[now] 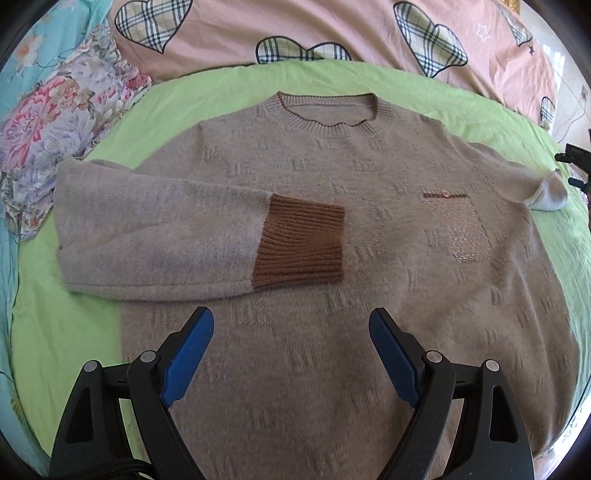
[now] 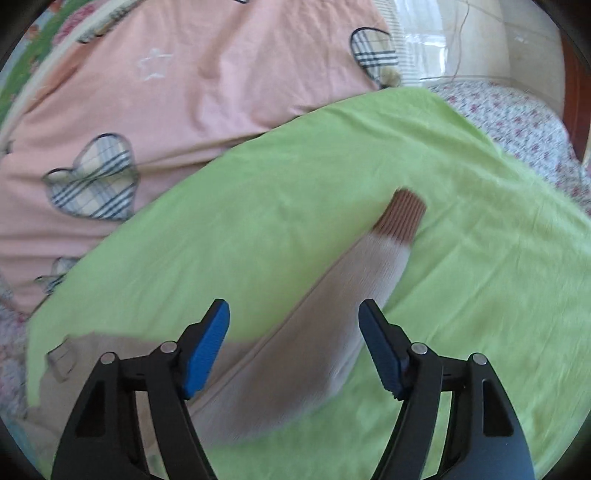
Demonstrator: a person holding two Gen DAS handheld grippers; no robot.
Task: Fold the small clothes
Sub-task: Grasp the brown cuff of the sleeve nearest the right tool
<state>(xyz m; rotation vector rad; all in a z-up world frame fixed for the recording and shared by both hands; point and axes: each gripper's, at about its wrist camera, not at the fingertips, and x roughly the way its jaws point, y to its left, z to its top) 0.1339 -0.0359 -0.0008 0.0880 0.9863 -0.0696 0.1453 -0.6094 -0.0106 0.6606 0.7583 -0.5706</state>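
On green sheet (image 1: 229, 85): sweater (image 1: 314, 206) flat, one sleeve (image 1: 159, 236) folded across chest, other sleeve (image 2: 332, 314) out sideways. Left tool (image 1: 291, 354), right tool (image 2: 293, 345) released, nothing gripped. Pink quilt (image 1: 332, 29) borders far edge; floral cloth (image 1: 55, 129) beside it.

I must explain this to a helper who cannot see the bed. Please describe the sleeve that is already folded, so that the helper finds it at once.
On the green sheet lies a beige sweater, neck away from the camera. The folded sleeve lies across its chest from the picture's left. Its brown ribbed cuff rests on the sweater's body, while the other sleeve stretches out onto bare sheet.
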